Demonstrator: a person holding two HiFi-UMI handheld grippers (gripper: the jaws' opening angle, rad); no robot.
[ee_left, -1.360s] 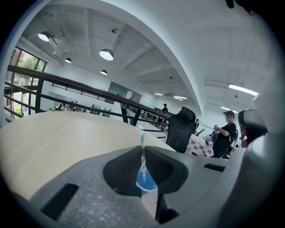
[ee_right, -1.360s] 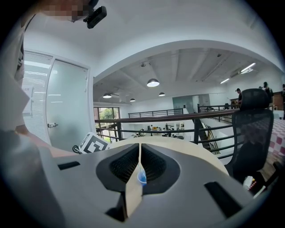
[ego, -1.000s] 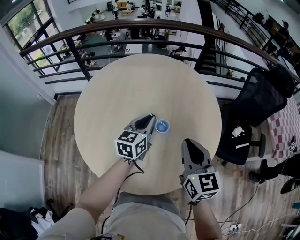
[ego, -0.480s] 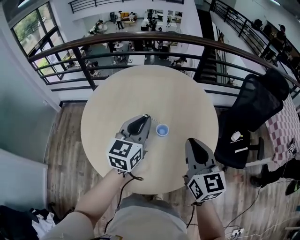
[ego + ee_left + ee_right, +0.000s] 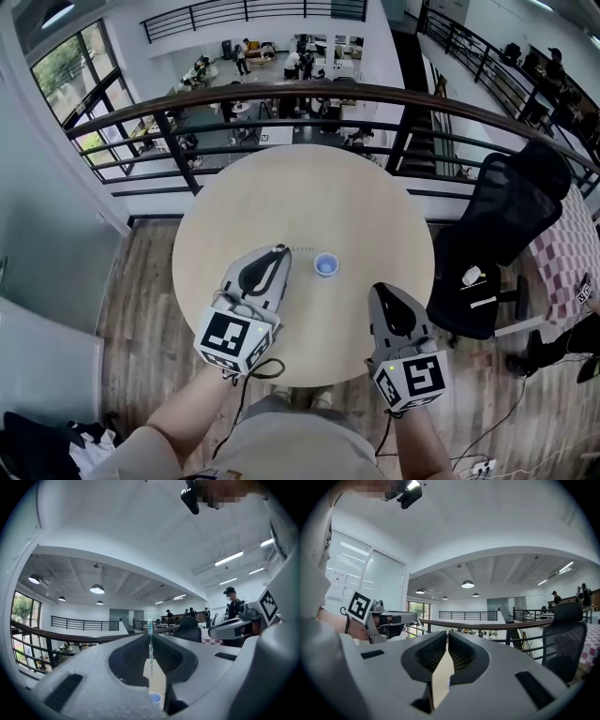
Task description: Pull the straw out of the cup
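A small blue cup [image 5: 325, 265] stands upright near the middle of the round wooden table [image 5: 366, 197]. My left gripper [image 5: 281, 247] hangs above the table to the cup's left, shut on a thin teal-and-white striped straw [image 5: 150, 648]. The straw stands upright between the jaws, clear of the cup [image 5: 154, 698] far below. In the head view the straw [image 5: 298, 248] shows only as a faint line at the jaw tips. My right gripper [image 5: 382, 289] is over the table's near right edge, and its jaws [image 5: 447, 637] are shut with nothing between them.
A black metal railing [image 5: 281, 94] curves behind the table, with a lower floor beyond it. A black office chair [image 5: 506, 225] stands to the right of the table. Wooden floor surrounds the table. Each gripper shows at the side of the other's view.
Both grippers have risen towards the head camera. The left one has lifted the straw up and away to the left of the cup, and rolled somewhat. The cup stays put.
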